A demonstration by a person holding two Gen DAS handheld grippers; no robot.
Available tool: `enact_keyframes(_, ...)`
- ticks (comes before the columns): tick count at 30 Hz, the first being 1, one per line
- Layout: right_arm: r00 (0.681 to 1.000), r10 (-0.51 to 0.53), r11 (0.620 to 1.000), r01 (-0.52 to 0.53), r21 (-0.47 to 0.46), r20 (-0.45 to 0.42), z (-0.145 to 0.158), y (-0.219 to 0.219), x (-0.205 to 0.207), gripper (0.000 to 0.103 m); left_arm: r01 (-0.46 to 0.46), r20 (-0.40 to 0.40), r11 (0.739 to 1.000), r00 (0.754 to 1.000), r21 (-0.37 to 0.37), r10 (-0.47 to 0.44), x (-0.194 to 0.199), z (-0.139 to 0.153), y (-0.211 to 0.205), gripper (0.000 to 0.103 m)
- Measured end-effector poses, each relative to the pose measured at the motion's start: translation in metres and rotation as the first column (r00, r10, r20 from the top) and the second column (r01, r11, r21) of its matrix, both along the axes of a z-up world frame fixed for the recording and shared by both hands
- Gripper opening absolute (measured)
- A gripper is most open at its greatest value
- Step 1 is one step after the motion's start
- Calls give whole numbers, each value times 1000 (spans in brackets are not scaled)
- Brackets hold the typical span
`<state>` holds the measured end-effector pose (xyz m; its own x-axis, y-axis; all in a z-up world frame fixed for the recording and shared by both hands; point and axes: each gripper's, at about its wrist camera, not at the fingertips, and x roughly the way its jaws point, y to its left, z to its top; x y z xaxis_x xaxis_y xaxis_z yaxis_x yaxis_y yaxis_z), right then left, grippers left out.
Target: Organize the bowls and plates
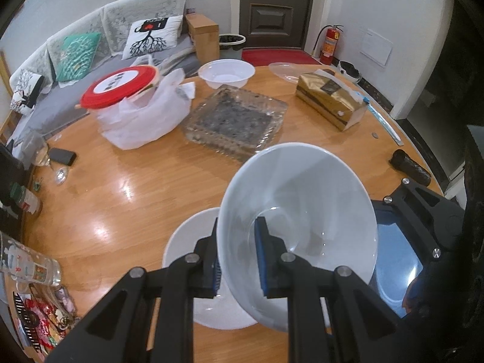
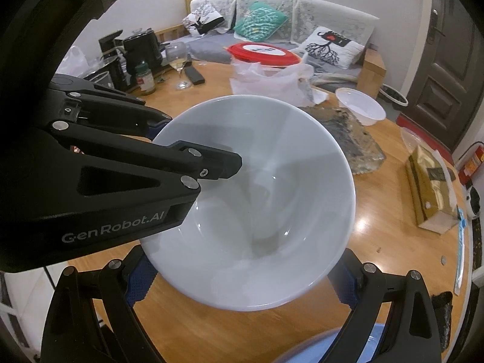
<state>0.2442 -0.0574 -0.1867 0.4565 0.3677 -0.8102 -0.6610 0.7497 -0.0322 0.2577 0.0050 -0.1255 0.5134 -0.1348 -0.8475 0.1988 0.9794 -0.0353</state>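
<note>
White bowl (image 1: pixel 302 211) being carried; sorting judged barely started.

The bowl's rim is being pinched by the left tool (image 1: pixel 239 257) above the white plate (image 1: pixel 187 242) on the surface (image 1: pixel 136 196); the right tool (image 2: pixel 242 284) is being held wide open, empty, beneath the bowl.

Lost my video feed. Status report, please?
Left gripper shut on white bowl rim, bowl lifted and tilted. Right gripper open, just under the bowl. White plate on table below. Nothing blocking.

In my left gripper (image 1: pixel 237 260) the bowl (image 1: pixel 302 199) hangs tilted above the plate (image 1: pixel 184 242); far behind lies the glass tray (image 1: pixel 236 121).
</note>
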Motion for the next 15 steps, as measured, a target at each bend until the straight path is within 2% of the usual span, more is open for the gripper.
enact_keyframes(15, 998, 53, 998, -54, -30, -47, -21, 47, 6, 93, -45, -38, 999, 998, -18, 44, 2, -21, 47, 15)
